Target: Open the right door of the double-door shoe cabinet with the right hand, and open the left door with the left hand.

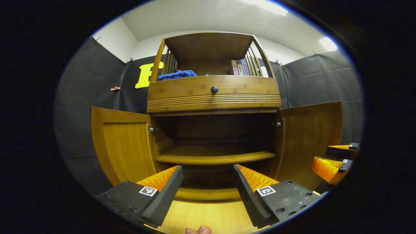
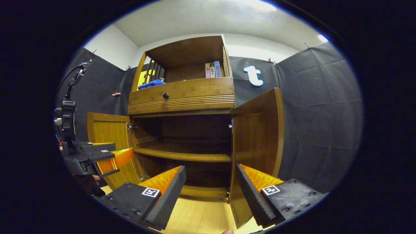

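Note:
The wooden shoe cabinet (image 1: 214, 94) stands ahead with both lower doors swung wide. Its left door (image 1: 123, 146) hangs out to the left, its right door (image 1: 308, 139) to the right, and the inner shelf (image 1: 214, 156) is bare. My left gripper (image 1: 208, 191) is open, low in front of the cabinet, touching neither door. In the right gripper view the right door (image 2: 256, 139) stands edge-on just beyond my right gripper (image 2: 211, 191), which is open and holds nothing. The left gripper (image 2: 110, 156) shows there in front of the left door (image 2: 107, 136).
Above the doors is a drawer with a dark knob (image 1: 214, 89). The top shelf holds a blue cloth (image 1: 177, 75) and a few books (image 1: 240, 67). Wooden floor (image 1: 201, 217) runs under the grippers. Black cloth walls close in on both sides.

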